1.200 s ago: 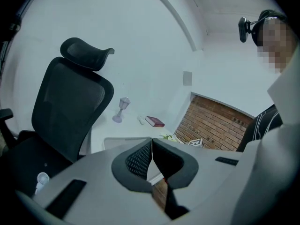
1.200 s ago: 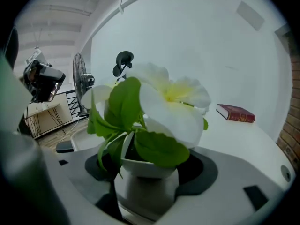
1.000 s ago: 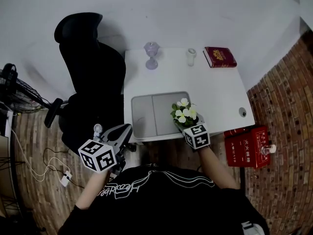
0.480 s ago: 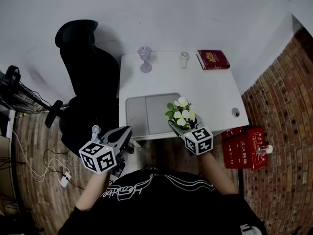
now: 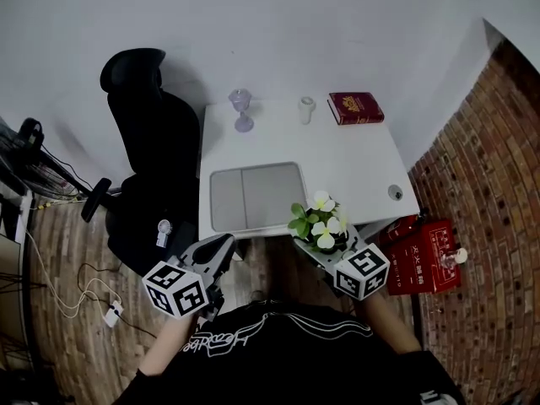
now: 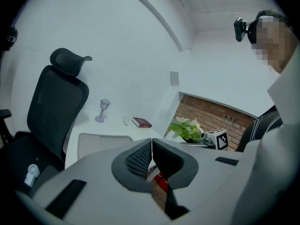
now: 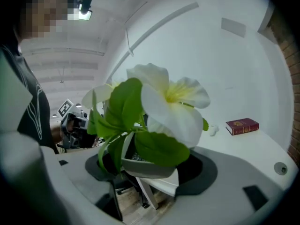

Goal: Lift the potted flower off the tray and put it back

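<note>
Looks like a small office corner. Marked by a white desk (image 5: 337, 163), a black swivel chair (image 5: 148, 154) left of it, a red book (image 5: 355, 108) at its far edge.

**Even, diffuse indoor light; colours muted, no hard glare.**
Head view is sharp centrally, with bowed lines and darkened corners. Both gripper views show heavy fisheye curvature inside black borders. The white-petalled potted flower (image 7: 173, 111), close to the right gripper view's lens, reads soft. The white desk top (image 5: 354, 167) is evenly lit; shadows faint.
</note>
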{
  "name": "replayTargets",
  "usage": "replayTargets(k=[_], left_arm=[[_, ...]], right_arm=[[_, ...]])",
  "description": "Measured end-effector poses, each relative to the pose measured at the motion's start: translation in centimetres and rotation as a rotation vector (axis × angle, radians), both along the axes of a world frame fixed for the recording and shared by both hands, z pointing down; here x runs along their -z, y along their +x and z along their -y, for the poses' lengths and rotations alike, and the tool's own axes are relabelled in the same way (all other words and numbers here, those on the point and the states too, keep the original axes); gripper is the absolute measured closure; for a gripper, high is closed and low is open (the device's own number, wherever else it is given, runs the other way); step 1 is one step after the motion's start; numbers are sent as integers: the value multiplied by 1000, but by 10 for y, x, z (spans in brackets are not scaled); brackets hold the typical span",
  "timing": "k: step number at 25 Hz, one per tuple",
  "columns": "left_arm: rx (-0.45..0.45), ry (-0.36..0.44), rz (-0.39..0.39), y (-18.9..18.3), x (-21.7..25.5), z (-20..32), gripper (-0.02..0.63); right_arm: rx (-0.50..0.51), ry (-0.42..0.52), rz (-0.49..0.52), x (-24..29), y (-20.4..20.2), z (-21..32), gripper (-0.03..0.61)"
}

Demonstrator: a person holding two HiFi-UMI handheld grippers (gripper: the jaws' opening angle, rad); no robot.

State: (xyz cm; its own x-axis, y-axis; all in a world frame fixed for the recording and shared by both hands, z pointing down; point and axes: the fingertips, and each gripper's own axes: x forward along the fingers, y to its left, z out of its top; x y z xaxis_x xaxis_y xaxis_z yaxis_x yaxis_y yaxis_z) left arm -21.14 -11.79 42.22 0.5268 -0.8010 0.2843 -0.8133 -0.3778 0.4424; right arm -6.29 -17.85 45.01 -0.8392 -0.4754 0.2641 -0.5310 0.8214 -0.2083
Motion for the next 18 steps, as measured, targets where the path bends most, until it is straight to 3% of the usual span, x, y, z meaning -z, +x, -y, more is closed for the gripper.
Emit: replayTargets(k=[9,18], left_arm=[[-48,21,16,46,-3,-39,580],[-45,27,6,55,-5,-55,580]], right_arm=[[79,29,15,13,32,-66,241],[103,14,15,9,36,-87,241]])
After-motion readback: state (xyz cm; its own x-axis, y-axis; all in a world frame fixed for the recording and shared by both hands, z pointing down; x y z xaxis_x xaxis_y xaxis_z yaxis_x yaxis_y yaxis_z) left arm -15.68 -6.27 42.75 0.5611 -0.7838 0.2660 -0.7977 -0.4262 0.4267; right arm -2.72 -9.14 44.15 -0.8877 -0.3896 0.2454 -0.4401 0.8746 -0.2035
